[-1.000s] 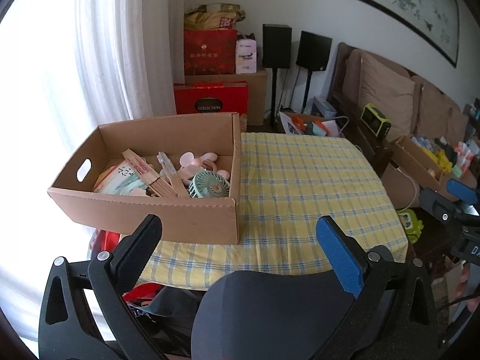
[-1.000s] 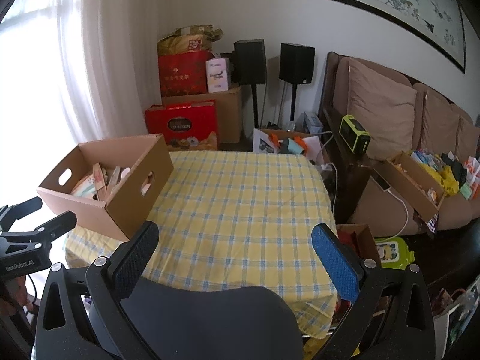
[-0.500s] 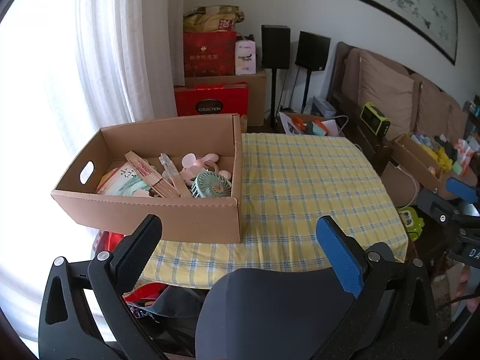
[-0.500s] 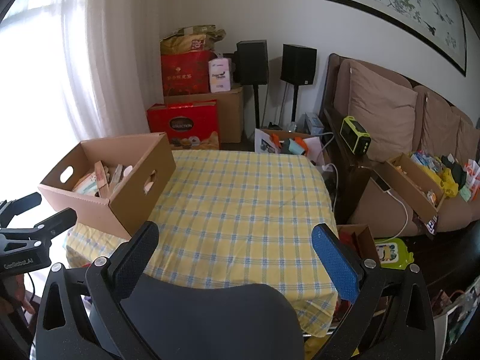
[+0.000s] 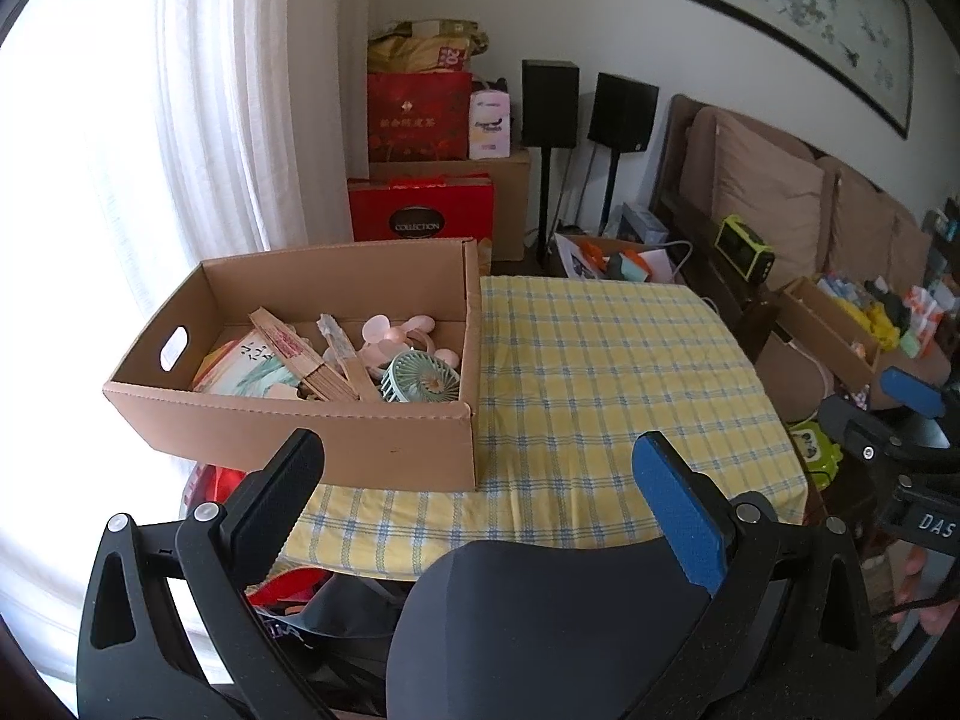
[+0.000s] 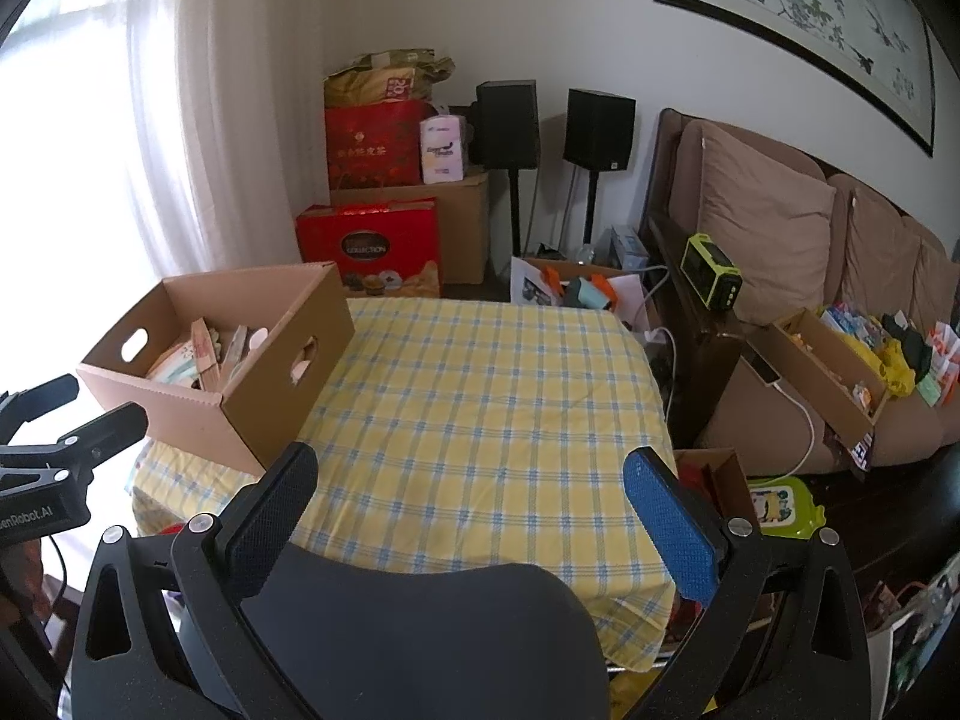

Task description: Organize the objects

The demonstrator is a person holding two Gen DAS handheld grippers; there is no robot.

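A brown cardboard box (image 5: pixel 312 438) (image 6: pixel 264 414) with cut-out handles stands on the left side of a table covered by a yellow checked cloth (image 5: pixel 606 384) (image 6: pixel 480 408). Inside lie a green hand fan (image 5: pixel 420 378), a pink fan (image 5: pixel 393 333), folded wooden fans (image 5: pixel 300 357) and papers. My left gripper (image 5: pixel 480 486) is open and empty, held back from the table's near edge, in front of the box. My right gripper (image 6: pixel 471 492) is open and empty, held back from the near edge at the table's middle.
A dark chair back (image 6: pixel 420 630) sits just below both grippers. Red gift boxes (image 6: pixel 372 240) and speakers (image 6: pixel 600 129) stand against the far wall. A sofa (image 6: pixel 780 240) with an open box of items (image 6: pixel 834 360) is at the right. White curtains (image 5: pixel 210 120) hang at left.
Both grippers have drawn back and risen a little, so the box and table sit slightly farther off. Both stay open and empty.
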